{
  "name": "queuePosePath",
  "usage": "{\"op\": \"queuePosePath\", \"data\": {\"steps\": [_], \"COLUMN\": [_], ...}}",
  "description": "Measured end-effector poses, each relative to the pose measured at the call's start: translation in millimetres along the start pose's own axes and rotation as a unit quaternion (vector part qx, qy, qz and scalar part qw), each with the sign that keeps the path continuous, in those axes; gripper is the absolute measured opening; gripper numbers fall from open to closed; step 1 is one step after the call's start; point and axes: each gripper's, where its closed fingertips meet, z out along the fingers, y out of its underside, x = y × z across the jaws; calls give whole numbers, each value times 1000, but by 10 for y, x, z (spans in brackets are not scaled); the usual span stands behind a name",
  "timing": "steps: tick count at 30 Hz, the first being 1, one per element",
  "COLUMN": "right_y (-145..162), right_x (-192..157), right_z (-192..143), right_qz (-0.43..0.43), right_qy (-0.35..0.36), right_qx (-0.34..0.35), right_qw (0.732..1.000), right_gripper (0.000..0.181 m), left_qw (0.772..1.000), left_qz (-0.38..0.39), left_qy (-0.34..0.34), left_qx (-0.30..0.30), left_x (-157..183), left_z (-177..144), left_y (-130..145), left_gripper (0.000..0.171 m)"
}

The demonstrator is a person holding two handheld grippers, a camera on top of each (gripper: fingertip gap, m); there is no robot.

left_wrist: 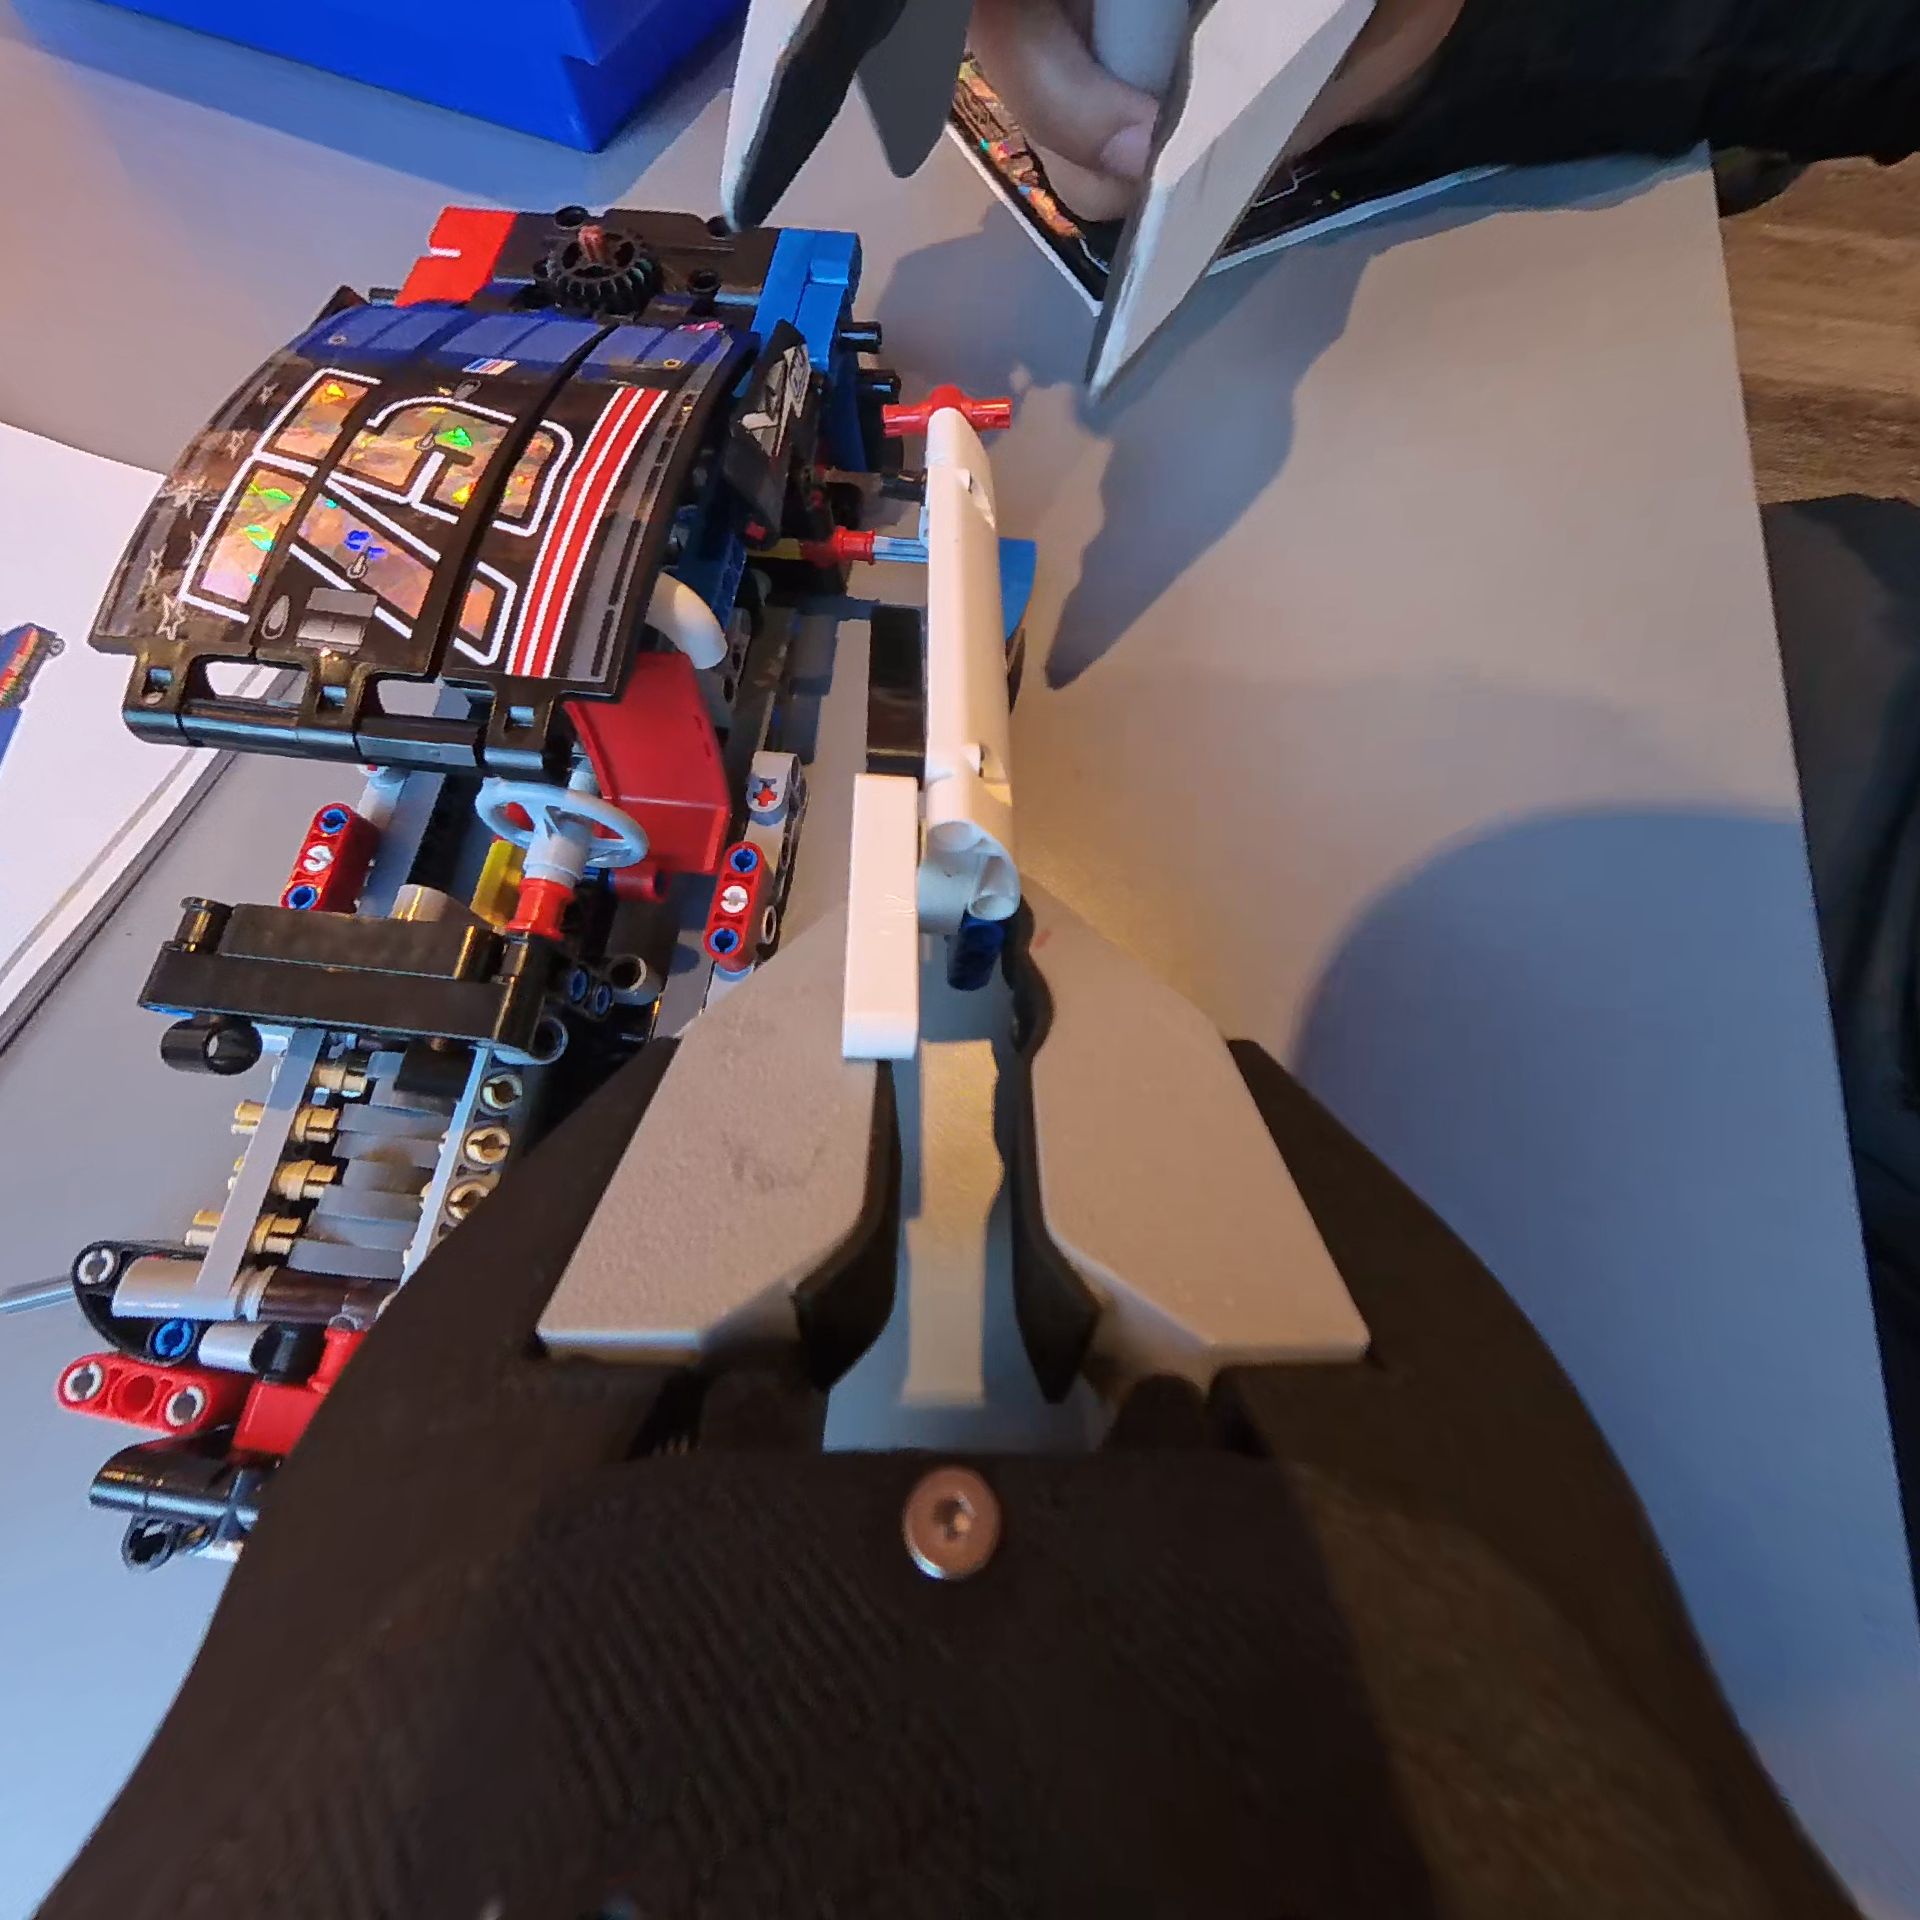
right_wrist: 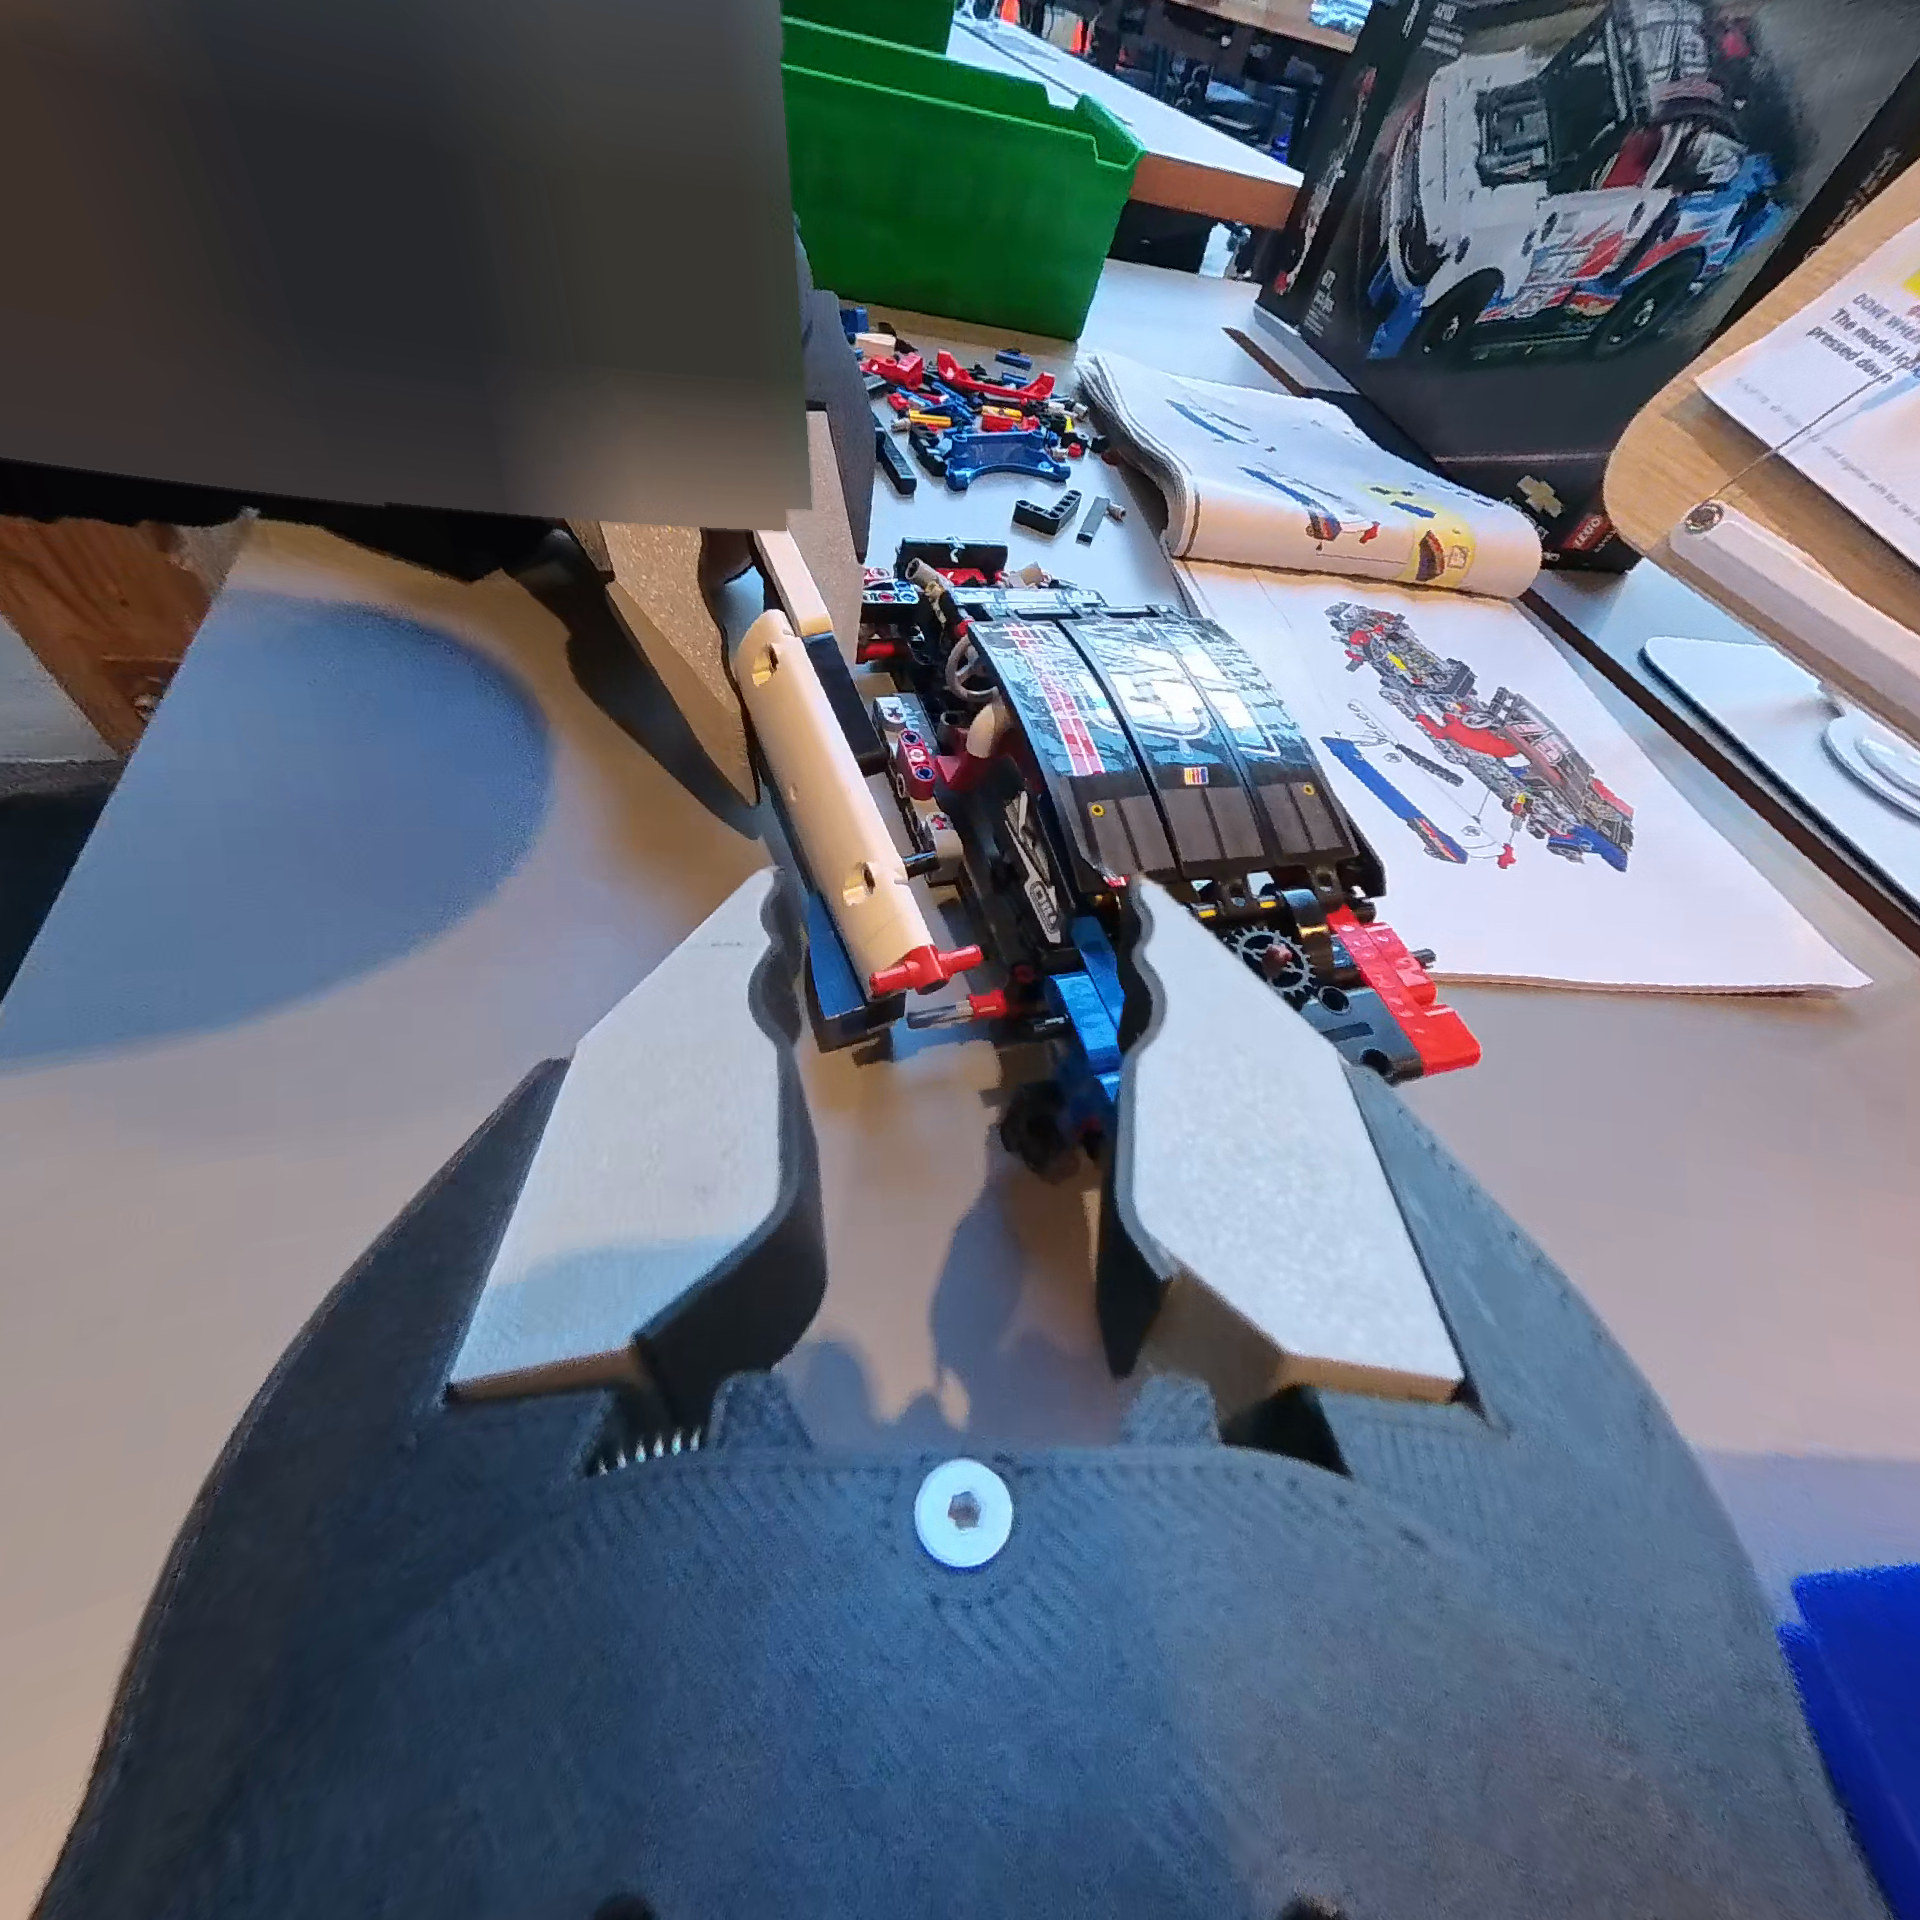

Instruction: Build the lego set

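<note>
Left tool point(left_wrist: 956, 997) clenched on the white side assembly point(left_wrist: 966, 623); right tool point(right_wrist: 951, 935) released at the model's far end.

Nearest the lens, we hold the left tool's jaws pinched on the near end of the white side assembly, whose long axis runs up-frame, parallel to the car model point(left_wrist: 436, 727) and just right of it on the bench point(left_wrist: 1455, 727). The coming push goes leftward, onto the one red-tipped axle point(left_wrist: 862, 542) between them. In the right wrist view, our right tool straddles the model's blue rear point(right_wrist: 1081, 997), jaws apart, nearer the red cross connector point(right_wrist: 920, 968). Count: one model, one white assembly, two tools, one open manual point(right_wrist: 1558, 810).
</note>
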Motion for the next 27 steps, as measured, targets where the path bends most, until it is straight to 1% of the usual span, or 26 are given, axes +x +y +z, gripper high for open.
{"op": "queuePosePath", "data": {"steps": [7, 13, 23, 27], "right_y": [-106, -115, -92, -110], "right_x": [-9, -21, 1, 38], "right_z": [-56, -33, -13, -40], "right_qz": [35, 69, 58, 68], "right_qy": [-12, -31, -37, -36], "right_qx": [31, 38, 39, 50], "right_qw": [999, 996, 997, 996], "right_gripper": [58, 58, 57, 56], "left_qw": [1000, 1000, 1000, 1000], "left_qz": [3, -9, -3, -1], "left_qy": [-5, 5, 12, 13], "left_qx": [0, 0, -1, 0], "left_x": [4, -2, -17, -10], "left_z": [-18, -16, 19, 17], "left_y": [15, 18, -1, -4], "left_gripper": [14, 14, 14, 14]}}
